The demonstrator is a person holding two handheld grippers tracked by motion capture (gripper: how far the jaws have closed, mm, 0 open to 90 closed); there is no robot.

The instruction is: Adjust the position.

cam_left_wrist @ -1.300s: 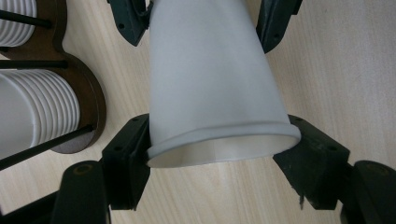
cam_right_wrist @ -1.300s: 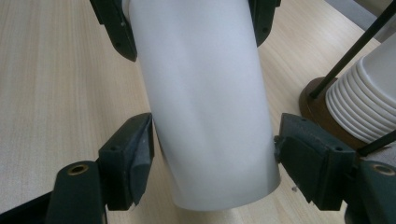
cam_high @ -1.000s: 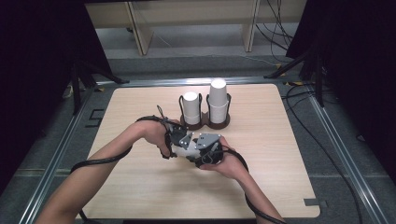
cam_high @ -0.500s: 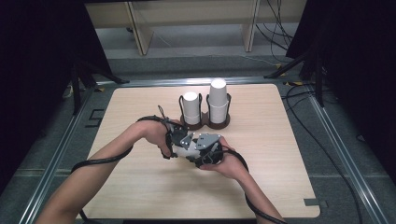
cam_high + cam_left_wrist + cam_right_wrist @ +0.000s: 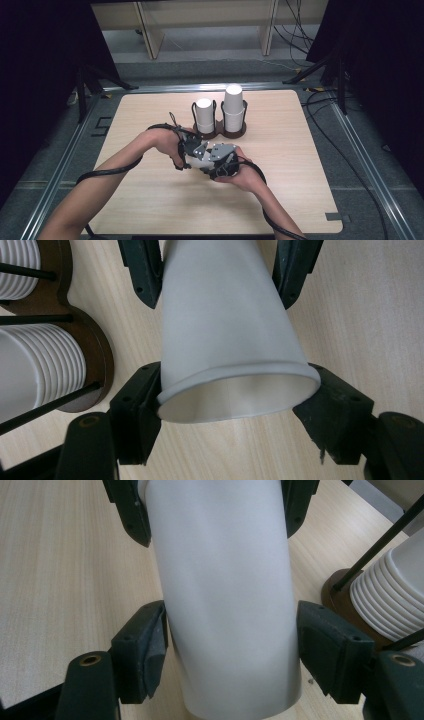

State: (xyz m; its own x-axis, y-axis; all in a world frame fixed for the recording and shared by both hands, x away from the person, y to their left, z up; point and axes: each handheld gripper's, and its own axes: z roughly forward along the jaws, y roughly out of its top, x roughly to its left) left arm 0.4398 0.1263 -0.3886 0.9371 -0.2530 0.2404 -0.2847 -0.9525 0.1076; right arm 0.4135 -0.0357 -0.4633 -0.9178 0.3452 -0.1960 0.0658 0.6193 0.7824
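**Paper cup held between two grippers above the table centre**

A white paper cup (image 5: pixel 230 335) lies horizontally between the two grippers, just in front of the cup holder, above the wooden table (image 5: pixel 300 175). In the left gripper view the open rim faces the camera, and the jaws press against the rim on both sides. In the right gripper view the cup wall runs between the jaws; its left jaw touches the wall, while a narrow gap may remain at the other jaw.

The left gripper (image 5: pixel 192 150) pinches the cup at its mouth. The right gripper (image 5: pixel 222 160) closes around the cup body; whether it grips firmly cannot be confirmed.

Behind the grippers stands a dark wooden cup holder (image 5: pixel 220 132) with thin black rods, carrying two stacks of nested white cups (image 5: pixel 233 107).

Judged step: a transfer of the cup from one gripper to the other, or the separation of nested cups. The next move calls for one gripper to hold firm while the other releases or pulls along the cup axis, without crushing the thin wall.
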